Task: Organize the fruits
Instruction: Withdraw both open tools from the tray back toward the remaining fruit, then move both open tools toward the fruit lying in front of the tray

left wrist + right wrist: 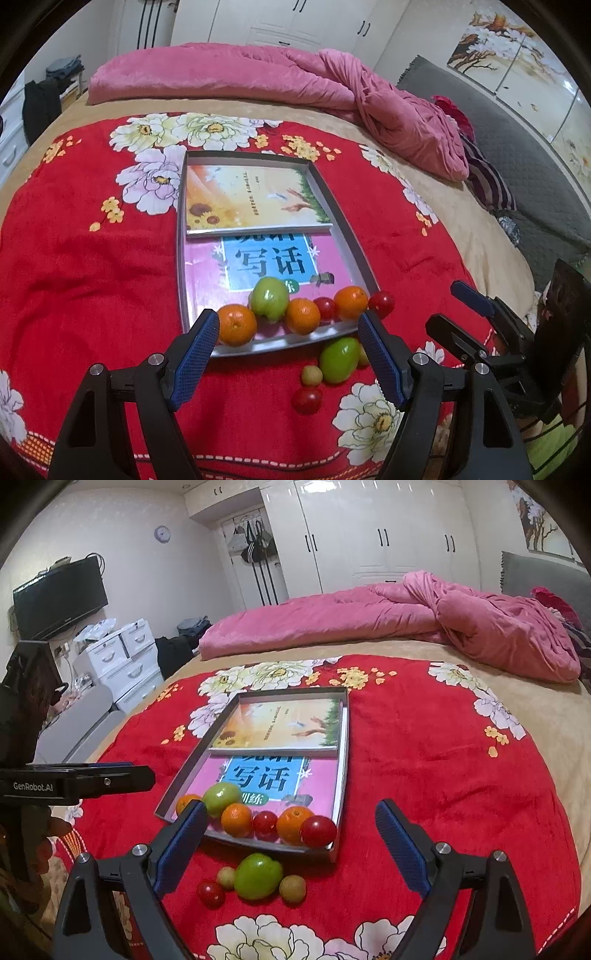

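A grey tray (181, 236) (343, 738) lies on the red flowered blanket with two books in it. Along its near edge sit three oranges (236, 324) (236, 819), a green apple (269, 298) (221, 799) and two red tomatoes (325, 307) (318, 830). On the blanket in front of the tray lie another green apple (339, 360) (258, 876), a red tomato (307, 401) (210, 894) and two small pale fruits (311, 376) (292, 888). My left gripper (288, 332) is open and empty above the tray's near edge. My right gripper (291, 823) is open and empty, also seen in the left wrist view (454, 306).
A pink quilt (258, 81) (406, 616) is bunched at the far side of the bed. A grey headboard (517, 158) is at the right. White drawers (122, 657) and a TV (61, 598) stand left of the bed.
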Demonstrator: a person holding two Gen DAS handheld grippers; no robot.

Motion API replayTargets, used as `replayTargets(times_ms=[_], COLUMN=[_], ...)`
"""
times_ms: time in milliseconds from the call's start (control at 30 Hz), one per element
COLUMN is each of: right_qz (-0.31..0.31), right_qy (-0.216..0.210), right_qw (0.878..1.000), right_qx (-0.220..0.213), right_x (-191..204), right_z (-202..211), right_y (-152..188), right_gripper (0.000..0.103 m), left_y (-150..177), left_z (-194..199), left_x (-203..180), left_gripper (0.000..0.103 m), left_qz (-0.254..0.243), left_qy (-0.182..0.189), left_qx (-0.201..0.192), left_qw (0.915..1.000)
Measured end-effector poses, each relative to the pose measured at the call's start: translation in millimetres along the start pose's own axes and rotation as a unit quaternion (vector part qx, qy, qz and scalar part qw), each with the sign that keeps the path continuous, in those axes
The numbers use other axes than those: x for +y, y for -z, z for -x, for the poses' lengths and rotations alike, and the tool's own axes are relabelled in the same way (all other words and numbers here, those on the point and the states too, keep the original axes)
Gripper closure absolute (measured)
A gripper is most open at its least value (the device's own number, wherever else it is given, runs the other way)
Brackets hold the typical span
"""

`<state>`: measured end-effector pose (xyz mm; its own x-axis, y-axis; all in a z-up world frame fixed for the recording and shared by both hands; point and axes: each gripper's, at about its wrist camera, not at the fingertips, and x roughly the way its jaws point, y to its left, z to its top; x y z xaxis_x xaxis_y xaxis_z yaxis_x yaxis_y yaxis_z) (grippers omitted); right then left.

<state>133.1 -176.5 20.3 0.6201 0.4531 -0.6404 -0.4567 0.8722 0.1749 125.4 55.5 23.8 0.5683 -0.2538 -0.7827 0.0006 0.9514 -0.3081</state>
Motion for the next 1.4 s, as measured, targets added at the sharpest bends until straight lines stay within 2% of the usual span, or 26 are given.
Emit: replayTargets(times_ms=[267,833,1400], right_qz=[0.011,0.054,0.099], right_qy=[-0.004,-0.020,-0.007], right_qw=[1.000,0.997,0.993], right_qx=[0.014,0.046,0.068], right_x=[7.1,22.7,32.4], right_z=[-2.6,-8.4,-18.1], right_y=[8.7,22.5,37.5], right_gripper=[0.011,0.011,0.011], left_y=[11.9,45.7,59.9], left_z=[-1.1,-15.9,-24.9], left_x=[-5.3,-8.1,-11.9], left_gripper=[0.024,0.024,0.024], left_qz=[-0.010,-0.037,-0.047], left_qy=[0.002,-0.011,-0.017], left_qx=[0.009,0.060,0.088], left_qw=[0.9999,0.9975,0.9949])
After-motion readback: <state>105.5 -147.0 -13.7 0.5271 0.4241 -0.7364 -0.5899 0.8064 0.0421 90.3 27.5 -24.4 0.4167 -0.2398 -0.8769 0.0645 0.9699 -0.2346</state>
